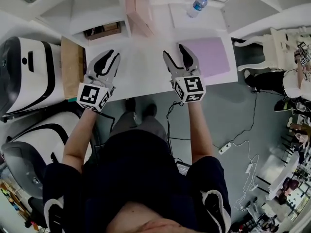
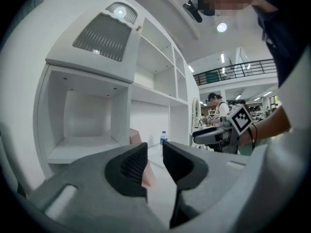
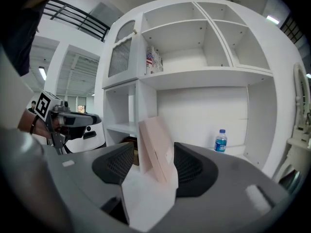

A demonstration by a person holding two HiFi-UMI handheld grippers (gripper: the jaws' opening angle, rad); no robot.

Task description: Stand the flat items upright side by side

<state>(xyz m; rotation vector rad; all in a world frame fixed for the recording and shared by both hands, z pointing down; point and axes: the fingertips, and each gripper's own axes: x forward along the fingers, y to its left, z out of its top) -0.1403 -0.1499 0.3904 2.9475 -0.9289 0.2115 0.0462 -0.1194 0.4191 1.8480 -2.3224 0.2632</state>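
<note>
flat board [image 1: 212, 56] on table [image 1: 146, 69], bottle [image 1: 198, 6] behind

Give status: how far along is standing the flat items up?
Done: the pink item stands on edge by the shelf divider. In hand: nothing; left gripper and right gripper are both open and empty. Left: the lilac sheet lies flat on the table.

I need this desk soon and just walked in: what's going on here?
A person holds a gripper in each hand over the white desk. The left gripper and right gripper are both open and empty. A pink board stands on edge at the back, by the shelf. A purple board lies flat on the right, not gripped.
</note>
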